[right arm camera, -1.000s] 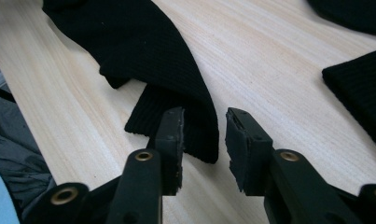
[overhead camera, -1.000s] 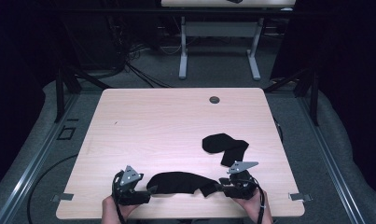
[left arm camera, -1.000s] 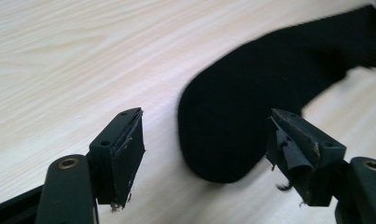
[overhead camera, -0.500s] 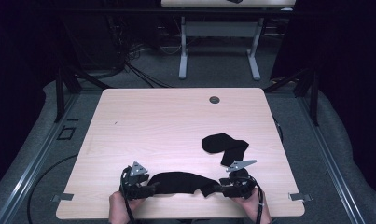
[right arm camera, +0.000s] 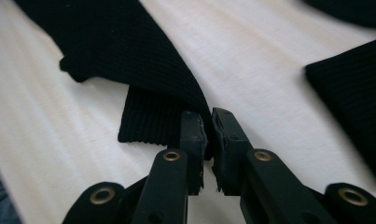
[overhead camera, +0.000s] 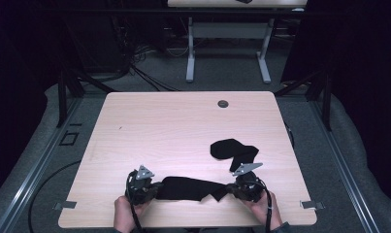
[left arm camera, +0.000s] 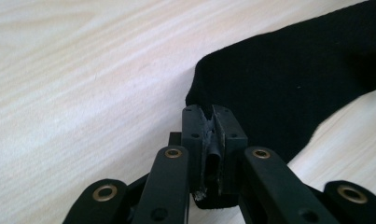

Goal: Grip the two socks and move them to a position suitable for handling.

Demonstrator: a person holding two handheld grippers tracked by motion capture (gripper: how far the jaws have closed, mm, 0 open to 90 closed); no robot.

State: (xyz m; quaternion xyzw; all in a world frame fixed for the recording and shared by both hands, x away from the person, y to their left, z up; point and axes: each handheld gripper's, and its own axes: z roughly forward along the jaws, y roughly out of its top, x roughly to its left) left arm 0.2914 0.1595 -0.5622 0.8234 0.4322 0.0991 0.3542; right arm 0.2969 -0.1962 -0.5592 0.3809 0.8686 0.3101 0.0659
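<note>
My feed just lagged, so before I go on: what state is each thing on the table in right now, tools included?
Left tool: shut on one end of the black sock.
Right tool: shut on the sock's other end.
Black sock: stretched flat between both tools near the front edge.
Second black sock: lying loose and folded, apart from both tools.
Table: bare light wood elsewhere.

Pale wood-grain table (overhead camera: 173, 131), rounded corners, dark round grommet (overhead camera: 223, 103) near far edge. Grey carpet floor (overhead camera: 338, 174) around it, metal rails (overhead camera: 33, 170) along both sides. Beyond table: second desk on white legs (overhead camera: 190, 53), tangle of black cables (overhead camera: 135, 63) on floor. Dark curtains (overhead camera: 358, 58) at room's sides (surroundings dim, light falls on tabletop).
</note>
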